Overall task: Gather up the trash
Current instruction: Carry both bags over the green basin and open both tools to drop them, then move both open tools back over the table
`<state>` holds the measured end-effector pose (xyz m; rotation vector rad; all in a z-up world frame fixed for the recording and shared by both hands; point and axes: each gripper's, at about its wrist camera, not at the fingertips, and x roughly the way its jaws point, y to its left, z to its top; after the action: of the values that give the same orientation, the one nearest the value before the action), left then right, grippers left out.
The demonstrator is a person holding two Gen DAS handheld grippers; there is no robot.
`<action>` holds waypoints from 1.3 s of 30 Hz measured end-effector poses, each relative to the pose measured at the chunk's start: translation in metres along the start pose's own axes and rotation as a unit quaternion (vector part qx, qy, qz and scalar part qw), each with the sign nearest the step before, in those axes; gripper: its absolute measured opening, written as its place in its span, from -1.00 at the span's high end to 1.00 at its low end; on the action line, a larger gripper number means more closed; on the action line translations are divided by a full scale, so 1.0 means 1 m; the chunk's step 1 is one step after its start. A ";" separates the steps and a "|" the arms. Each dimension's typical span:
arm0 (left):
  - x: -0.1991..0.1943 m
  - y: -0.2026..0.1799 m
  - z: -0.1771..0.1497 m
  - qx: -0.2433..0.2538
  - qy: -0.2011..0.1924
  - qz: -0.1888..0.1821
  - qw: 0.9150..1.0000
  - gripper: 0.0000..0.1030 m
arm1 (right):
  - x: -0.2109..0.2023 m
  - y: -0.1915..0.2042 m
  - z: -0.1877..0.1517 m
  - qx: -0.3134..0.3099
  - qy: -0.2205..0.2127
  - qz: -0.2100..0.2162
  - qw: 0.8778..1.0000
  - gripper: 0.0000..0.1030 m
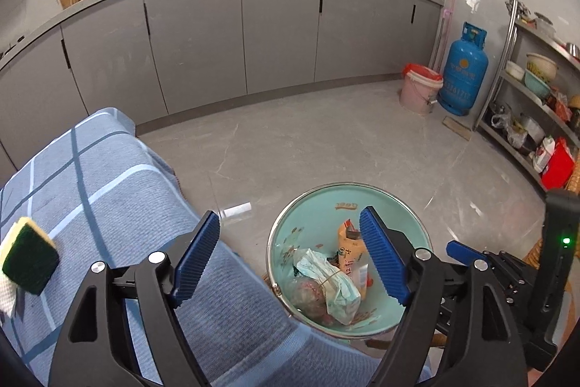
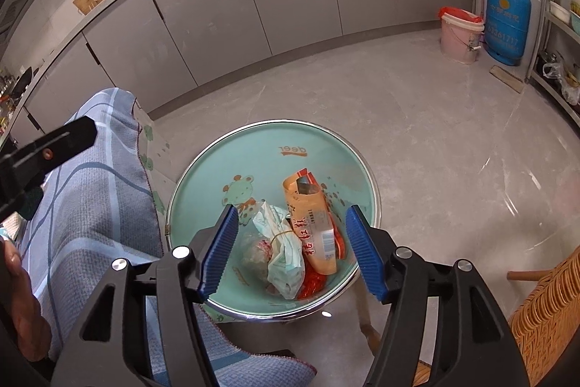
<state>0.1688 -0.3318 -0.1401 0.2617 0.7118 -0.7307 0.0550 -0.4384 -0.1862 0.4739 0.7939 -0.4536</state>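
- Both pairs of jaws stand apart with nothing clamped: the left gripper (image 1: 290, 256) hangs over the edge of the blue checked cloth (image 1: 108, 176), the right gripper (image 2: 291, 251) over the basin.
- Left gripper's blue pads (image 1: 197, 256) are wide apart; one lies over the cloth, the other over the basin's 3 o'clock rim.
- Right gripper's pads (image 2: 221, 249) flank the trash from above, touching none of it as far as the right wrist view shows.
- Mint-green basin (image 2: 261, 147), with a metal rim and a cartoon print, sits just beside the cloth-covered surface.
- Trash lies in the basin's 6 o'clock half: an orange snack packet (image 2: 311, 223) tilted on end, a pale green bag (image 2: 282, 245) tied with a rubber band, a clear bag (image 2: 253, 249) with something pinkish inside, and a red wrapper (image 2: 313, 278) beneath.
- Green-and-yellow sponge (image 1: 29, 256) rests on the cloth at 9 o'clock in the left wrist view.
- Blue gas cylinder (image 1: 464, 68) and pink bucket (image 1: 420, 89) stand on the floor at 2 o'clock, near the grey cabinets (image 1: 253, 35).
- Wicker chair (image 2: 543, 307) shows at 4 o'clock in the right wrist view.
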 end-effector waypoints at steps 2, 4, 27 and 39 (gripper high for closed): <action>-0.009 0.005 -0.003 -0.007 -0.004 0.000 1.000 -0.60 | -0.005 0.005 0.001 -0.003 -0.004 0.004 1.000 -0.20; -0.017 0.010 -0.006 -0.010 -0.007 0.001 1.000 -0.60 | -0.009 0.010 0.002 -0.006 -0.007 0.009 1.000 -0.21; -0.123 0.101 -0.039 -0.077 -0.051 0.056 0.994 -0.67 | -0.041 0.122 -0.010 -0.099 -0.012 0.066 0.993 -0.32; -0.176 0.164 -0.072 -0.103 -0.062 0.123 0.985 -0.68 | -0.051 0.193 -0.028 -0.157 -0.004 0.111 0.981 -0.37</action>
<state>0.1529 -0.0890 -0.0785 0.1107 0.6179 -0.4305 0.1139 -0.2572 -0.1201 0.2615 0.7780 -0.1184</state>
